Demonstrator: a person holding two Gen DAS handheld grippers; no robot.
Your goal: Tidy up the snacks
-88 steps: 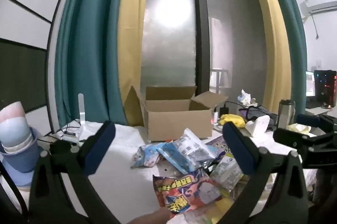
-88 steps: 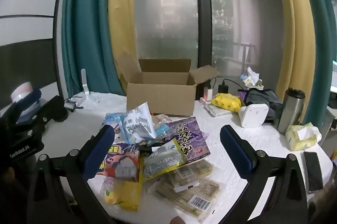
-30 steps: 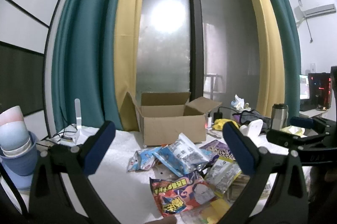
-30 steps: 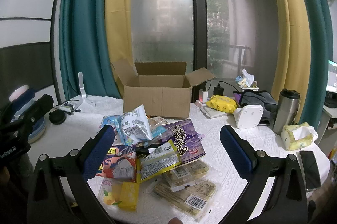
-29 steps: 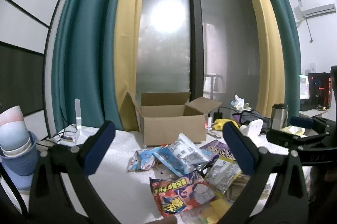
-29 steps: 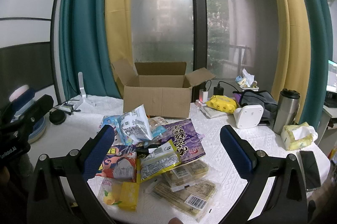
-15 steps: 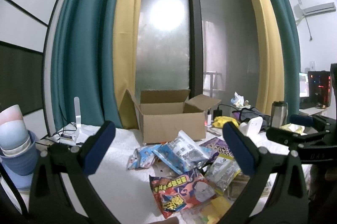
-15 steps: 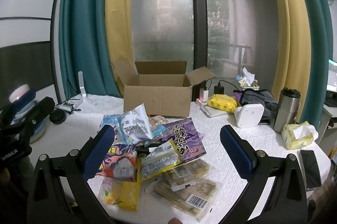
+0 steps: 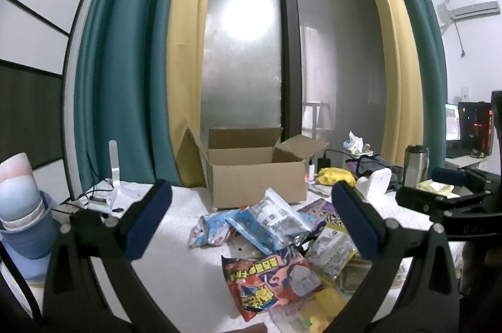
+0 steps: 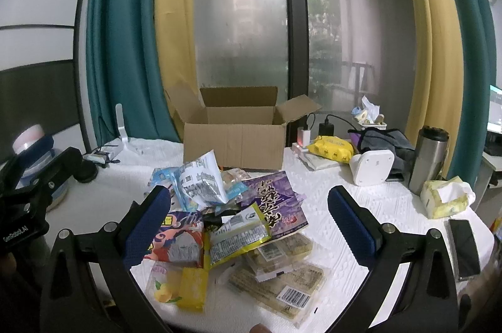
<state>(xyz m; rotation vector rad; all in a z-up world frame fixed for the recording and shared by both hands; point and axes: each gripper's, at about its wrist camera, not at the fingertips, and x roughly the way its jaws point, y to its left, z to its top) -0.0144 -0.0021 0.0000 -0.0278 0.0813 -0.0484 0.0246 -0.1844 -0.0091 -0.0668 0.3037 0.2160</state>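
- Left hand-held gripper hangs wide apart, holding nothing, above the snack packets.
- Right hand-held gripper likewise gapes empty over the same heap.
- Packets lie piled on the white table, just before an open cardboard box.

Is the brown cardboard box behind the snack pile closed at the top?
No, the brown cardboard box stands with all its flaps folded outward, so the top is open and the inner back wall is visible.
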